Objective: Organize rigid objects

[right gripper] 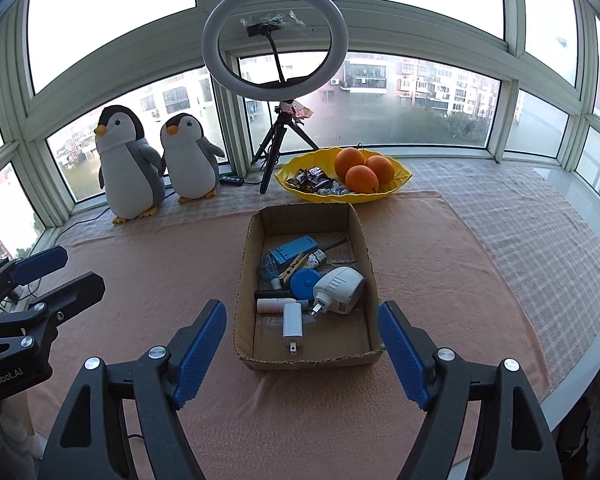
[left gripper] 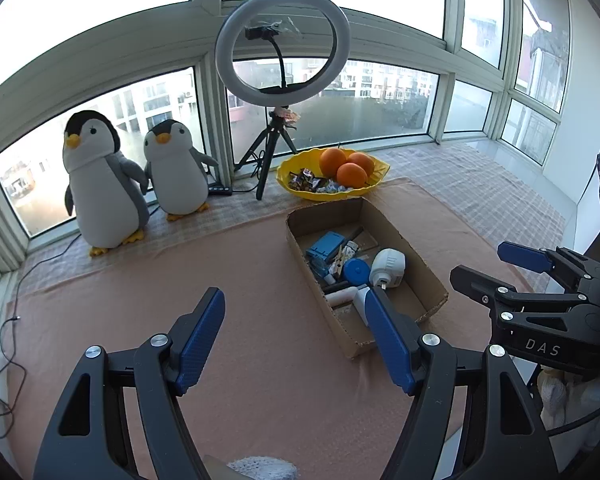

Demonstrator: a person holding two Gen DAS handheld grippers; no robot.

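Observation:
A shallow cardboard box sits on the pink cloth. In it lie a white plug adapter, a white charger, a blue round disc, a blue flat holder, a wooden clothespin and other small items. My left gripper is open and empty, above the cloth left of the box; it also shows in the right wrist view. My right gripper is open and empty, just in front of the box; it also shows in the left wrist view.
A yellow bowl with three oranges and wrapped sweets stands behind the box. A ring light on a tripod and two plush penguins stand by the window. Cables trail at the left. The table edge curves at the right.

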